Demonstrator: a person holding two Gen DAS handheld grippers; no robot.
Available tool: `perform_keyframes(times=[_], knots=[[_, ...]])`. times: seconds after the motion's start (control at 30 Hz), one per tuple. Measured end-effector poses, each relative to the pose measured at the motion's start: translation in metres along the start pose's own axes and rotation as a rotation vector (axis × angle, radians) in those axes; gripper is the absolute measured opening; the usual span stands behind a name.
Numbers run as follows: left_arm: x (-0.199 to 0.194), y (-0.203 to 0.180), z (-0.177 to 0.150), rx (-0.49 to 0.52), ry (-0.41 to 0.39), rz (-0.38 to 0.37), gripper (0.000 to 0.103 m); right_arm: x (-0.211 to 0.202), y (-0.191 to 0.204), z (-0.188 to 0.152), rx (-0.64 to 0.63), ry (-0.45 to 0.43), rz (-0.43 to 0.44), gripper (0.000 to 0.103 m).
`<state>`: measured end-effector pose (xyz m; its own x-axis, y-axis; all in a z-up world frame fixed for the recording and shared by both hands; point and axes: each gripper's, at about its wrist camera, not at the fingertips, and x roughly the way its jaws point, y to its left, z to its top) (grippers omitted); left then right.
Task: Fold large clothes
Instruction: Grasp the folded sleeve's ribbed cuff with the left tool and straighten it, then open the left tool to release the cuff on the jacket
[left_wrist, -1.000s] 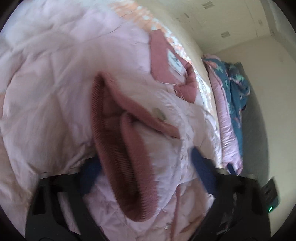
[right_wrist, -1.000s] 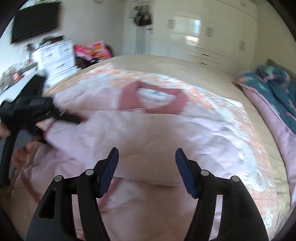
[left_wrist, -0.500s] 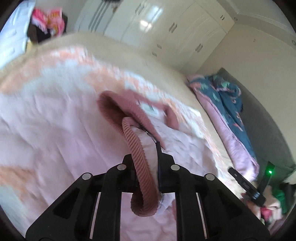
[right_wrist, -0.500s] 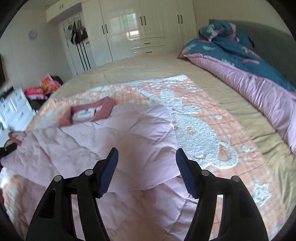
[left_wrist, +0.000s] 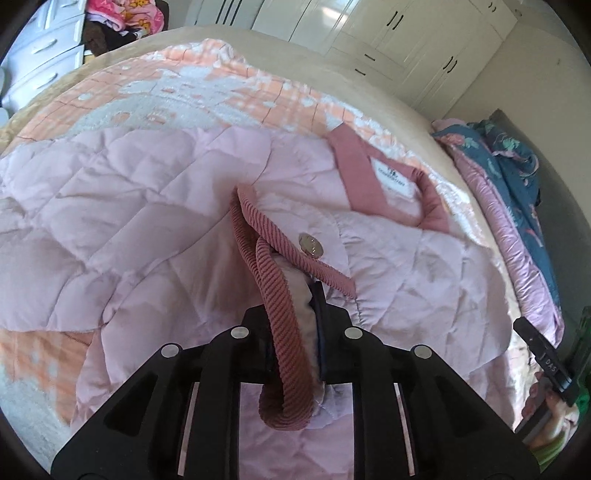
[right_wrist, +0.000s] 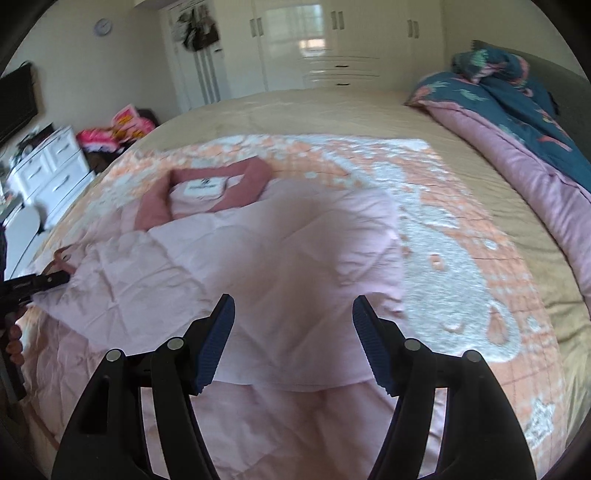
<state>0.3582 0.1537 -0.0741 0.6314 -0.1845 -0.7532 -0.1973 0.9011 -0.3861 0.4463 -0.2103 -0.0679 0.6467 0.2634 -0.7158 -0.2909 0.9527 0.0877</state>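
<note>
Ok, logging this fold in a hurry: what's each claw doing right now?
Left claw: shut on the ribbed cuff of the pink jacket.
Right claw: open, holding nothing, above the jacket.

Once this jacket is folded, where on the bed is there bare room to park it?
Free: the tan bedspread between the peach blanket and the wardrobe. Crowded: the pink jacket covers the blanket's near half; the rolled duvet lines the right edge.
</note>
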Motion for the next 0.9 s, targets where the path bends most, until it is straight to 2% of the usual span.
perform_keyframes(times=[0.13,0.33,0.5,0.67,0.73,0.83,0.9], knots=[[0.003,0.001,-0.006,0.008,0.024,0.030,0.015,0.015,0.004,-0.005,-0.021,0.059,0.002,0.065],[0.009,0.000,-0.008,0.025,0.036,0.053,0.021,0.037,-0.010,-0.016,0.025,0.132,-0.008,0.065],[0.012,-0.003,-0.011,0.047,0.036,0.074,0.026,0.048,-0.017,-0.024,0.062,0.141,-0.012,0.065],[0.008,-0.005,-0.014,0.034,0.037,0.075,0.027,0.048,-0.019,-0.025,0.090,0.139,-0.011,0.066],[0.004,-0.006,-0.016,0.025,0.039,0.069,0.031,0.044,-0.019,-0.024,0.104,0.137,-0.005,0.069],[-0.002,-0.008,-0.017,0.013,0.040,0.054,0.045,0.035,-0.017,-0.021,0.134,0.130,0.023,0.080],[-0.007,-0.011,-0.018,0.019,0.034,0.051,0.049,0.030,-0.015,-0.019,0.145,0.125,0.038,0.082]])
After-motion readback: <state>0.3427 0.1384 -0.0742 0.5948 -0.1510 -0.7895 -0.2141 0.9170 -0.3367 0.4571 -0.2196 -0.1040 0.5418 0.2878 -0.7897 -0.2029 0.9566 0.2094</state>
